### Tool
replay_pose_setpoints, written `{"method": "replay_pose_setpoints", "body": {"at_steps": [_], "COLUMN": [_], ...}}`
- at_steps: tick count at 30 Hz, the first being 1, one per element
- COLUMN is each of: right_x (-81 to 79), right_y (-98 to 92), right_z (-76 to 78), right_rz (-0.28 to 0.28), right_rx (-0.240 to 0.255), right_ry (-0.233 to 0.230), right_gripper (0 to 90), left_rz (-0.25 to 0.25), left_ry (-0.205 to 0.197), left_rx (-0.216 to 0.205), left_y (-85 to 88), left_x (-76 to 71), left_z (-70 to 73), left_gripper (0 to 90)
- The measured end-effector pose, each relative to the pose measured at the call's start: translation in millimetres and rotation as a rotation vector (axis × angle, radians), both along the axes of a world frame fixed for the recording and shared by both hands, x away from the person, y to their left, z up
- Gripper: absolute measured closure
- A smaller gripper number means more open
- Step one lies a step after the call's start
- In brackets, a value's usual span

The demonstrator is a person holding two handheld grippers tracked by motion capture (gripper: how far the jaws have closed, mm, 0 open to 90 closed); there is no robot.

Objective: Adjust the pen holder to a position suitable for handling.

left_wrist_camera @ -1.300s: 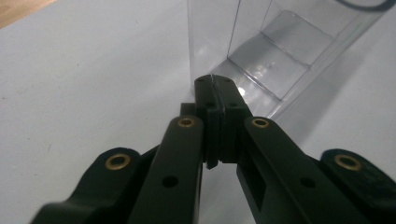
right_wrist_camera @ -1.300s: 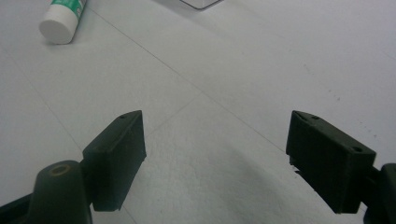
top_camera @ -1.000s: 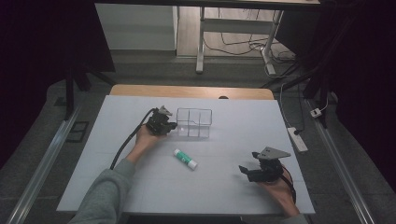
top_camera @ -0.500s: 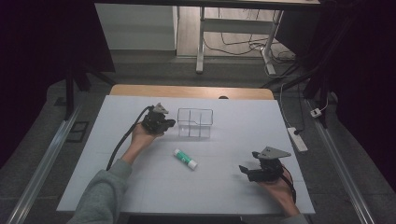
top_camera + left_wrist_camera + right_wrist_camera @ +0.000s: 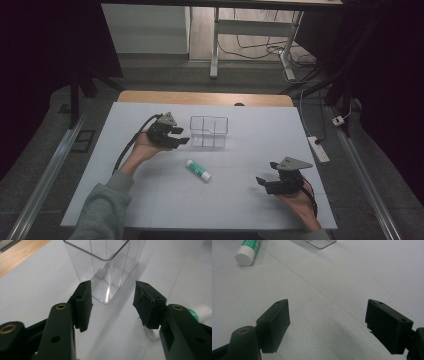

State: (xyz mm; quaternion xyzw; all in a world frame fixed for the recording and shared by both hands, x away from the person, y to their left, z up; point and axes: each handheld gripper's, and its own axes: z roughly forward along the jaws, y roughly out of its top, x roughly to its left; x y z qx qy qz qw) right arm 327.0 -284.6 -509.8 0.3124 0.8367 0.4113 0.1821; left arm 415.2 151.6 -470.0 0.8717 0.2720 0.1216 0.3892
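A clear plastic organizer box [image 5: 208,131] with inner dividers stands on the white table [image 5: 150,200], a little behind the middle. My left gripper [image 5: 181,139] is open just left of the box, its jaws pointing at the near left corner of the box [image 5: 107,272] without touching it. A white and green glue stick [image 5: 198,170] lies flat in front of the box; its cap end [image 5: 200,311] peeks past the jaw. My right gripper [image 5: 264,183] rests low at the front right, open and empty, with the glue stick [image 5: 249,250] far off to its left.
A wooden strip [image 5: 205,97] edges the table's far side. A power strip [image 5: 320,149] lies on the floor to the right. Metal rails [image 5: 45,175] run along both sides. Desk legs and cables [image 5: 250,45] stand beyond the table.
My left gripper has shifted slightly right and toward the box. The right gripper, box and glue stick have stayed put.
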Motion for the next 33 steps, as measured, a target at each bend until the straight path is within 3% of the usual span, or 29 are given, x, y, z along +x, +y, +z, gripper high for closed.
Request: {"method": "replay_pose_setpoints", "body": {"at_steps": [8,13,16,25,33], "right_x": [-1.4,-1.7,-2.3,-2.6,-2.0], "right_y": [-1.3,-2.1,-2.1,-1.3,-0.1], "right_z": [0.6,0.6,1.0,0.8,-0.7], "right_rz": [0.002,0.002,0.0,0.003,0.01], "right_rx": [-0.001,-0.003,-0.007,-0.01,-0.018], "right_ry": [-0.001,0.001,-0.002,-0.001,0.007], "right_gripper": [18.7,18.6,18.6,18.6,18.5], "left_rz": [-0.086,-0.2,-0.262,-0.372,-0.485], "left_ry": [-0.028,-0.006,-0.014,-0.054,-0.063], "left_rx": [0.035,0.058,0.067,0.102,0.152], "left_y": [-1.1,-4.2,-9.1,-22.9,-38.4], "left_x": [-8.9,-16.0,-21.8,-34.0,-42.4], "left_z": [10.3,20.4,25.3,31.1,32.2], "left_gripper": [39.1,35.2,35.0,33.7,33.9]}}
